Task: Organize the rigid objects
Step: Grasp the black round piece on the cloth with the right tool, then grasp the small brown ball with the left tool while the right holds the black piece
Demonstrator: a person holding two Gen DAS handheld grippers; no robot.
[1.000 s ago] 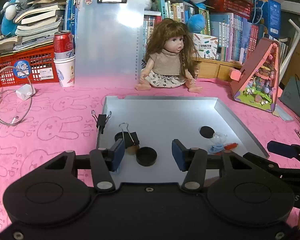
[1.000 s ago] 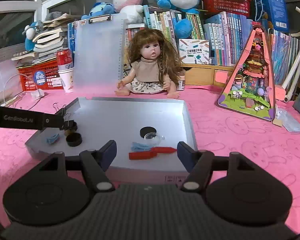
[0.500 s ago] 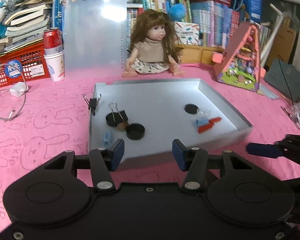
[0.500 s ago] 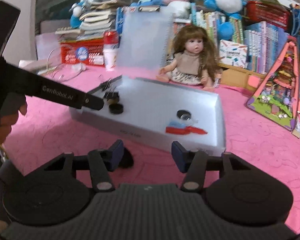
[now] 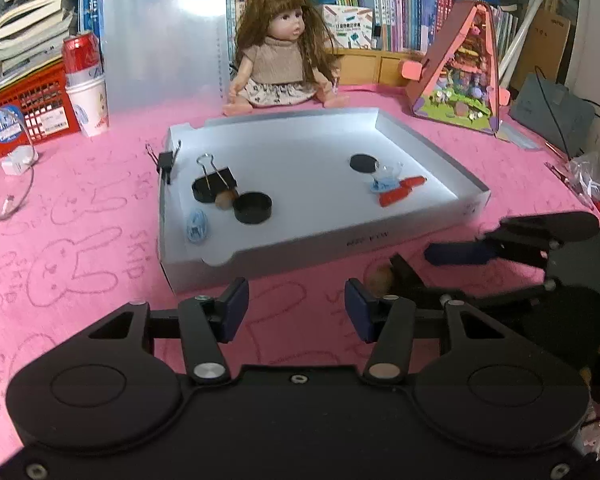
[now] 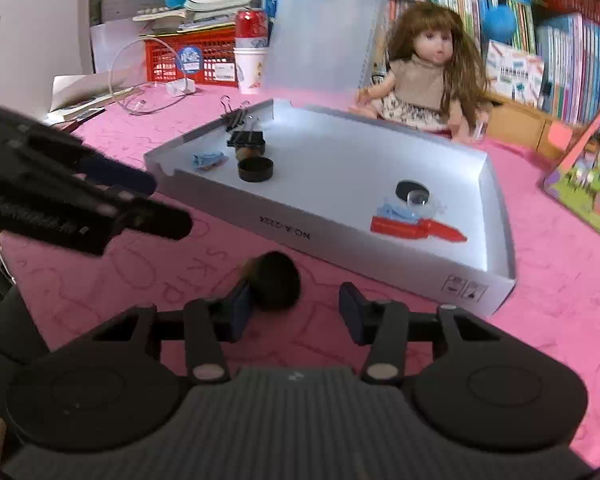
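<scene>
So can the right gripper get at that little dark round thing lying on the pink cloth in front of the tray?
Probably yes. The dark round thing lies just ahead of the right gripper, by its left finger, jaws just narrowed but apart. Nothing lies between; the tray sits behind it.

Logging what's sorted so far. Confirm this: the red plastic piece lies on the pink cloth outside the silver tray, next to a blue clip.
Not right. The red plastic piece lies inside the silver tray, on its floor, not on the pink cloth outside it. It is next to a blue clip, as you said. The right wrist view shows this plainly.
</scene>
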